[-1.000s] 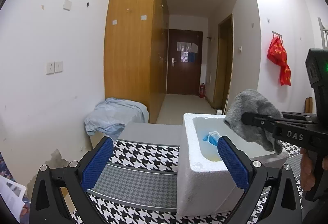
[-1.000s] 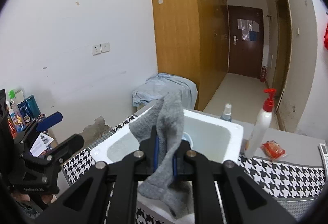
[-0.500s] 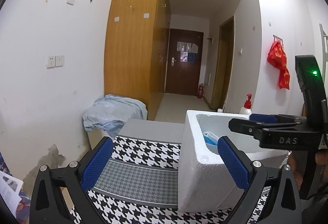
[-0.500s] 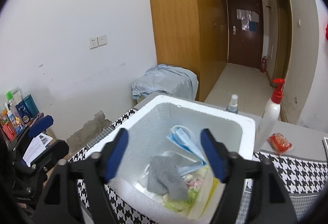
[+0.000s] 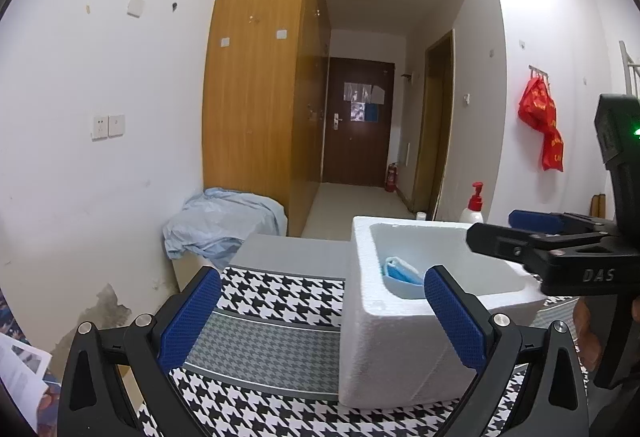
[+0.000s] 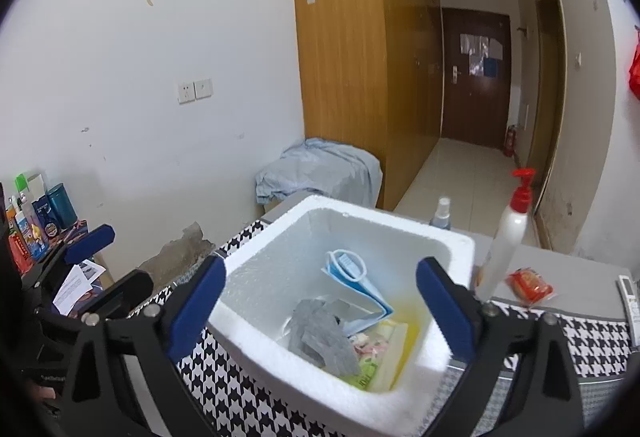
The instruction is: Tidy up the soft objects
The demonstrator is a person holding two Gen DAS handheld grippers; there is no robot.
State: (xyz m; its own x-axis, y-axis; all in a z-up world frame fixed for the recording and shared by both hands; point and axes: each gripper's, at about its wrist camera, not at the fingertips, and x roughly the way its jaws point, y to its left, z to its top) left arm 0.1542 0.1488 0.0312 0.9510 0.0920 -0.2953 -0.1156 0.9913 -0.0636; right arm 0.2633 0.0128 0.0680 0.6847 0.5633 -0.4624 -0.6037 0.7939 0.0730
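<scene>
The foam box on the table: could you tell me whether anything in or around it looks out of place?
Inside the foam box, the grey cloth lies crumpled on packets beside a blue face mask. A yellowish stain marks the floor. Otherwise nothing looks spilled or tipped.

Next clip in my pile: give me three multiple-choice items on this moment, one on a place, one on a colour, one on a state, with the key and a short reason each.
1. Where does the grey sock lie?
A. Inside the white foam box
B. On the houndstooth cloth beside the box
C. Between the right gripper's pads

2. What colour is the cap of the white pump bottle?
A. Blue
B. Red
C. Green

3. How do the left gripper jaws stand?
A. Clamped on a face mask
B. Closed with nothing in them
C. Spread apart with nothing in them

Key: 1 A, the sock rests on the items at the box's bottom, below the right gripper, whose opening jaws hold nothing. 2 B, the pump top is red. 3 C, only the cloth and the box's corner show between its blue pads.
</scene>
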